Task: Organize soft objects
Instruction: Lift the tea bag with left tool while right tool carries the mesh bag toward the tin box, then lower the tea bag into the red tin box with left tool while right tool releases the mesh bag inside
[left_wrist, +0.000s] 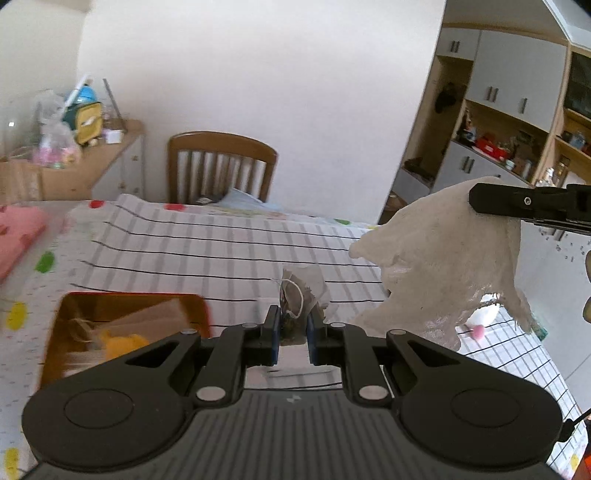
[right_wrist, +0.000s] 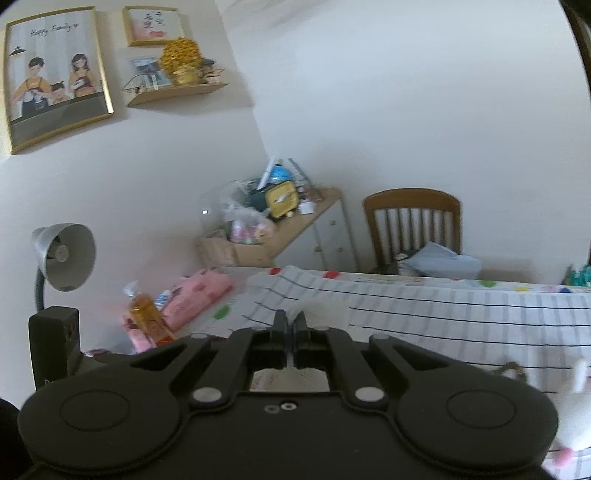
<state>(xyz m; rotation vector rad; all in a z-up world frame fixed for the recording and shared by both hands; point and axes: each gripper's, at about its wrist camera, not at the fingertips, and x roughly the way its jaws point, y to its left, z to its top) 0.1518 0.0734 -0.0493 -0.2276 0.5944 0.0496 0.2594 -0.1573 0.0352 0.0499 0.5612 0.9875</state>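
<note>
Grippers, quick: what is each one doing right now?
Left gripper: closed on a small mesh pouch.
Right gripper: closed on a white cloth, held above the table.

Left claw (left_wrist: 291, 328) narrowly parted, level and forward; right claw (right_wrist: 290, 325) seemingly pinched tight, raised high.

A striped cloth (left_wrist: 192, 240) covers the table (left_wrist: 22, 295), bearing an orange tin (left_wrist: 74, 306).

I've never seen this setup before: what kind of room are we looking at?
Most likely a family dining room at home: a table under a striped cloth, a wooden chair pulled up to it, and a framed family picture on the wall.
</note>
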